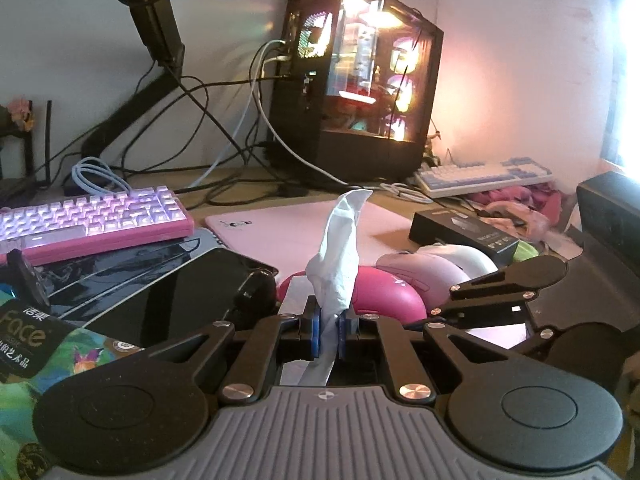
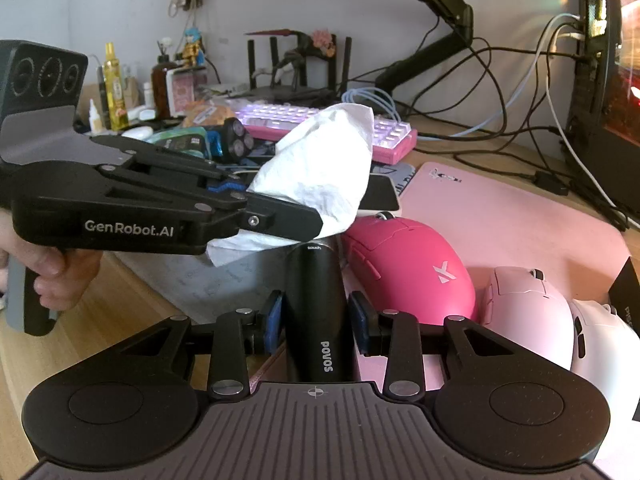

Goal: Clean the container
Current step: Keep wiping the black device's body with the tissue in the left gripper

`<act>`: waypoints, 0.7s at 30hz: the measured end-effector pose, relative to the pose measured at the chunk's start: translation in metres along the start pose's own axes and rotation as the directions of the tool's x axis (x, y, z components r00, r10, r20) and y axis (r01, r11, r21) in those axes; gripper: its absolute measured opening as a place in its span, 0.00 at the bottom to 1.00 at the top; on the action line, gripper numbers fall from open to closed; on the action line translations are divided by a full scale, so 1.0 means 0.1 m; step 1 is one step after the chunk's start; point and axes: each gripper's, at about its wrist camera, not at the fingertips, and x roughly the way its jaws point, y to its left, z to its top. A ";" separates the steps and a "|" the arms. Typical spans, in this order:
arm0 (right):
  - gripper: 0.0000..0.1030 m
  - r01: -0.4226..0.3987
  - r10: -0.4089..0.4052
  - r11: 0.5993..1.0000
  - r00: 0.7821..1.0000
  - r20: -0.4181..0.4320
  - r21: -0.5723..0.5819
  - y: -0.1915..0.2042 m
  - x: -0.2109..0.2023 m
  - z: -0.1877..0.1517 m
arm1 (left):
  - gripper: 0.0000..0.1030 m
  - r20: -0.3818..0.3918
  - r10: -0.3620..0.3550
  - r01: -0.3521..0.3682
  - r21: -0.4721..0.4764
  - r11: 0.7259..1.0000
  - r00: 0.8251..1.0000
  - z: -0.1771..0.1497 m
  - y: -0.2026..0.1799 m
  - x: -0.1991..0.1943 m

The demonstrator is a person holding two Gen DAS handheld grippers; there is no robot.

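My left gripper (image 1: 328,330) is shut on a crumpled white tissue (image 1: 340,248) that stands up between its blue pads. In the right wrist view that left gripper (image 2: 288,216) comes in from the left, a hand on its grip, and holds the tissue (image 2: 324,168) just above the far end of a black cylindrical container (image 2: 316,280) marked POVOS. My right gripper (image 2: 318,320) is shut on this container, with the blue pads pressing both its sides. Part of the right gripper (image 1: 444,308) shows low at the right of the left wrist view.
A magenta mouse (image 2: 408,264), a pale pink mouse (image 2: 524,308) and a white mouse (image 2: 604,340) lie on a pink mat (image 2: 500,208). A pink keyboard (image 1: 92,220), a dark tablet (image 1: 160,296), a tissue pack (image 1: 60,352), cables and a lit PC case (image 1: 360,80) crowd the desk.
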 end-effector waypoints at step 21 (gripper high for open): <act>0.38 0.001 -0.001 1.000 1.000 0.000 0.000 0.00 0.00 0.00 | 0.12 -0.042 -0.212 0.214 0.065 0.975 0.976 -0.07 -0.19 0.02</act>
